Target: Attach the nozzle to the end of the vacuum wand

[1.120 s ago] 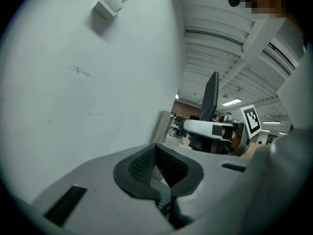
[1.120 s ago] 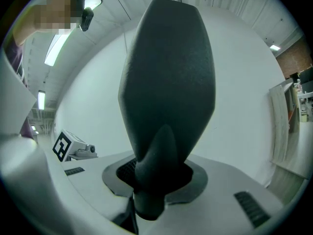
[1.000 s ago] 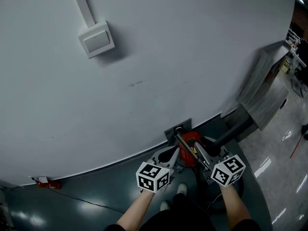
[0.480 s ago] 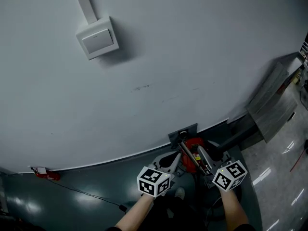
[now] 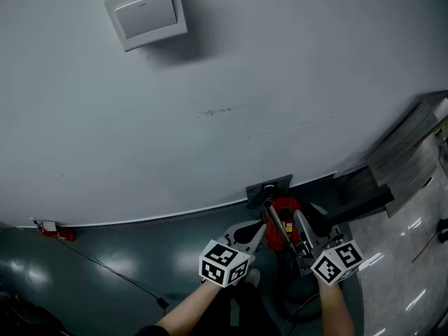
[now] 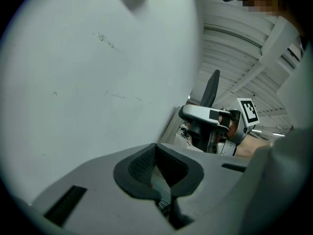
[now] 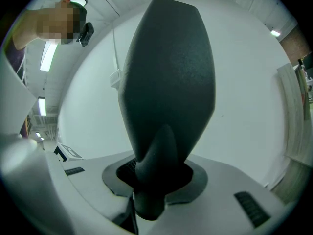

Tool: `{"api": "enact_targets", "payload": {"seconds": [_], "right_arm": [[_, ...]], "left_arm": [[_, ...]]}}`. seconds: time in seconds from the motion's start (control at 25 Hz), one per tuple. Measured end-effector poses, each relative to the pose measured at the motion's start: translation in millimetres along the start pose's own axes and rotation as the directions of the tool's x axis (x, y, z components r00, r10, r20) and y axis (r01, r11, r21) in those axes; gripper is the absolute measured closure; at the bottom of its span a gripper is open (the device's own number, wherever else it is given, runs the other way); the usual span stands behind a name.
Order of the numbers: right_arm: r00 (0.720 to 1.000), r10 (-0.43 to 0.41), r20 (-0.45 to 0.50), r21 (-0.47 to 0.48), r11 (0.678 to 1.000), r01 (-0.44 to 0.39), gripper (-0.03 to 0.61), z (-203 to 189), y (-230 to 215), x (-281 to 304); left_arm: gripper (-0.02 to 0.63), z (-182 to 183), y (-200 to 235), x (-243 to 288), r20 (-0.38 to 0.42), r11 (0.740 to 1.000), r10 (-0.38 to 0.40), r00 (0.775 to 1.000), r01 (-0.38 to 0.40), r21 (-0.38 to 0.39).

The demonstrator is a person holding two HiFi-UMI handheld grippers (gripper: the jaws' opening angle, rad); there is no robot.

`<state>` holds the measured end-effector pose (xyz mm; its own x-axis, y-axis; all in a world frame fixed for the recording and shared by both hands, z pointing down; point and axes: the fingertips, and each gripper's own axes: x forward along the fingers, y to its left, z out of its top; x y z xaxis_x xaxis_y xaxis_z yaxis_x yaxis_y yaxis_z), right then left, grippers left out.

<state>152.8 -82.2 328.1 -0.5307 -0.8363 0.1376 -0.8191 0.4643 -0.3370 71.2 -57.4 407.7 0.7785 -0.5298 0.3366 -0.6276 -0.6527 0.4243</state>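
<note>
Pale wall [image 5: 245, 82] behind right claw [image 7: 155, 179] clamping black nozzle [image 7: 166, 82] (left claw [image 6: 159, 173] closed).

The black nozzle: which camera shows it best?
The right gripper view: the black nozzle fills the frame, clamped in the right hand-held gripper. The head view shows it small, jutting sideways from that gripper. The left gripper view catches only a thin dark sliver.
</note>
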Motion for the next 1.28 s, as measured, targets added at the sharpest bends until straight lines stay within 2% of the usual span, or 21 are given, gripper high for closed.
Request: {"api": "enact_targets", "payload": {"seconds": [0.52, 0.96, 1.28], "right_arm": [[0.999, 0.032, -0.014, -0.001, 0.999, -0.032, 0.460, -22.3, -24.4, 42.4], [0.995, 0.083, -0.046, 0.045, 0.996, -0.081, 0.460, -74.1, -48.9, 83.3], [0.990, 0.115, -0.081, 0.054, 0.992, -0.111, 0.460, -108.1, -63.5, 101.7]], "left_arm": [[0.609, -28.4, 39.5, 31.7, 0.018, 0.998, 0.025, 1.000, -0.024, -0.060], [0.609, -84.3, 70.2, 66.1, 0.015, 0.991, 0.043, 0.999, -0.041, -0.124], [0.595, -106.4, 79.6, 88.0, 0.067, 0.986, 0.040, 0.997, -0.028, -0.163]]}}
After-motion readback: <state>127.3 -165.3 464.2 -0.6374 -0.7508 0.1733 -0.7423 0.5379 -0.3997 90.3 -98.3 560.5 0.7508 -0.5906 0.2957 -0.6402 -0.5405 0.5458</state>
